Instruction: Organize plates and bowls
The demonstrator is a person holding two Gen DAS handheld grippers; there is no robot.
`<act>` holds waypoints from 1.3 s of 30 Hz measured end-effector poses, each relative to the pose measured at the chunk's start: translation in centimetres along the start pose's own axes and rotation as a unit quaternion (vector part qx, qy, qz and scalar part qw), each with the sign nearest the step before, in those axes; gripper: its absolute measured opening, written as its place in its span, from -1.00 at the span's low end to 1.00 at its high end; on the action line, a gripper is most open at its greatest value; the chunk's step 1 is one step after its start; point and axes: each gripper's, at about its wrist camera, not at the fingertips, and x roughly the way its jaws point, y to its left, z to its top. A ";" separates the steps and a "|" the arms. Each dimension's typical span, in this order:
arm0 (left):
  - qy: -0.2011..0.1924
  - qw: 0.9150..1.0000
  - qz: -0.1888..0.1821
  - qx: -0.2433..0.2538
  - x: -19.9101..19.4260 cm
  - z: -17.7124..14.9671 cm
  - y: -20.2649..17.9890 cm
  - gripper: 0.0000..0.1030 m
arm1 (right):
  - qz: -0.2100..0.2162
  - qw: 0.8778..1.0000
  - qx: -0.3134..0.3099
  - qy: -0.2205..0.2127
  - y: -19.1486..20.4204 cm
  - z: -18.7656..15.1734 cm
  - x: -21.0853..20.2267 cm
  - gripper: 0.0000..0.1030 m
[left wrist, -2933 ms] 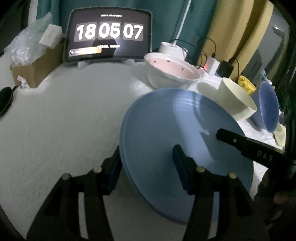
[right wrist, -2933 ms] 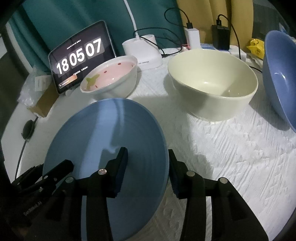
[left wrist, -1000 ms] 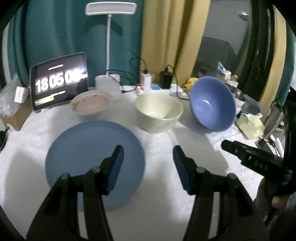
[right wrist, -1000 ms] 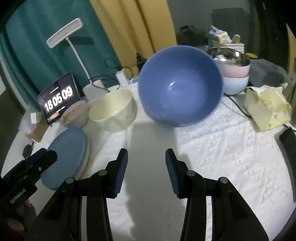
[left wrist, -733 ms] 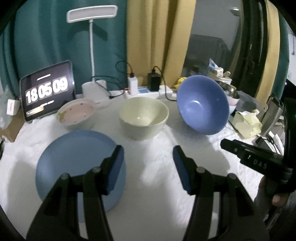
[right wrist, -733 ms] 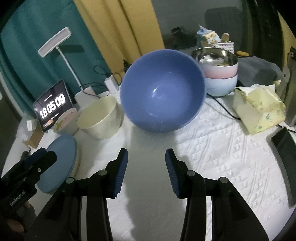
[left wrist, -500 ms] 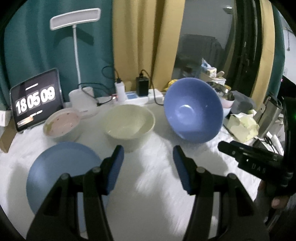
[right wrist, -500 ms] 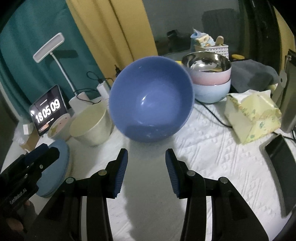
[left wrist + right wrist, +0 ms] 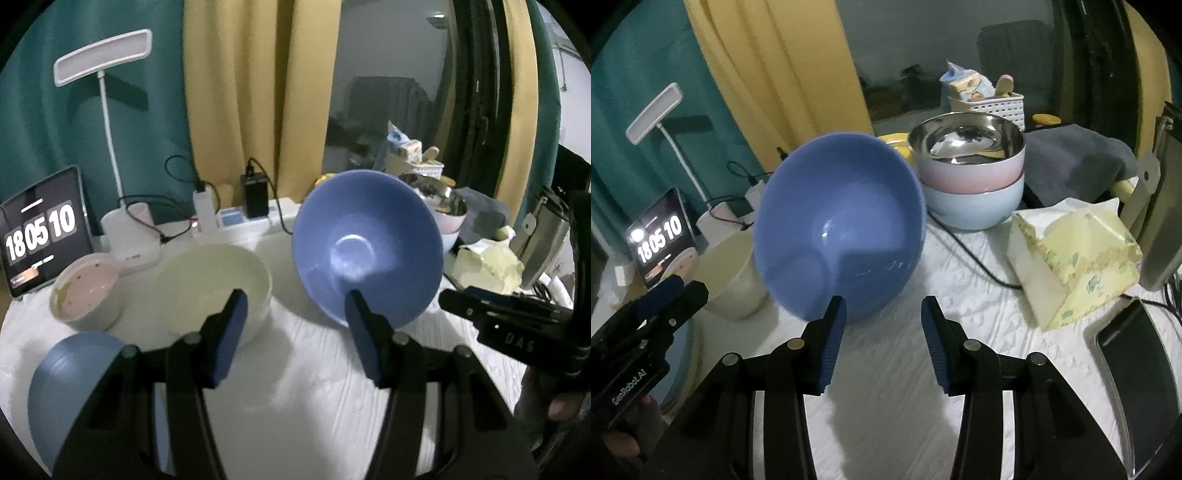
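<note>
A big blue bowl [image 9: 365, 247] leans tilted on the white cloth, its mouth turned toward both cameras. My left gripper [image 9: 295, 301] is open and empty, just short of it, with a cream bowl [image 9: 218, 284] behind the left finger. A pink-lined bowl [image 9: 86, 291] and a blue plate [image 9: 70, 373] lie further left. In the right wrist view, my right gripper [image 9: 883, 310] is open and empty in front of the blue bowl [image 9: 838, 229]. Its left finger reaches the bowl's lower rim. The left gripper [image 9: 687, 291] shows at the left edge.
A steel-lined pink bowl stacked in a pale blue bowl [image 9: 971, 166] stands behind the blue bowl. A yellow tissue pack [image 9: 1075, 258] and a dark tablet [image 9: 1134, 387] lie right. A clock screen [image 9: 40, 229], a lamp base [image 9: 129, 236], chargers and cables line the back.
Both grippers let go of the blue plate, which now lies at the left. They have swung right across the table and closer to the tilted blue bowl.
</note>
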 end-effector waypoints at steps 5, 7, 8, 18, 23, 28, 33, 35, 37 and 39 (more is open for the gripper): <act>0.002 1.000 0.000 0.000 2.1 0.2 -0.4 0.10 | -0.011 1.000 0.003 -0.004 -0.8 0.6 1.5 -0.14; 0.004 1.000 0.001 0.001 2.6 0.1 -0.5 0.10 | -0.013 1.000 0.004 -0.004 -0.9 0.7 2.0 -0.14; 0.004 1.000 0.001 0.002 2.8 0.1 -0.5 0.10 | -0.015 1.000 0.005 -0.003 -0.9 0.7 2.4 -0.14; 0.013 1.000 -0.007 0.007 5.0 -0.1 -1.0 0.10 | -0.019 1.000 0.004 0.015 -1.5 0.7 5.6 -0.58; 0.021 1.000 -0.011 0.009 6.1 -0.2 -1.5 0.10 | -0.019 0.999 0.019 0.024 -2.5 0.4 6.1 -0.60; 0.032 0.999 -0.021 0.015 7.1 -0.1 -2.2 -0.23 | -0.014 1.000 0.010 0.018 -2.3 0.3 5.8 -0.66; 0.045 0.999 -0.020 0.015 7.6 -0.3 -2.4 -0.55 | -0.013 1.000 0.013 0.016 -2.3 0.1 5.3 -0.68; 0.050 0.999 -0.018 0.013 7.4 -0.4 -2.3 -0.61 | -0.012 1.000 0.015 0.013 -2.4 0.1 4.8 -0.69; 0.048 0.999 -0.016 0.013 7.0 -0.4 -2.3 -0.61 | -0.011 1.000 0.014 0.010 -2.3 0.0 4.2 -0.70; 0.047 0.999 -0.015 0.011 6.4 -0.3 -2.2 -0.61 | -0.009 1.000 0.011 0.005 -2.0 0.1 3.5 -0.70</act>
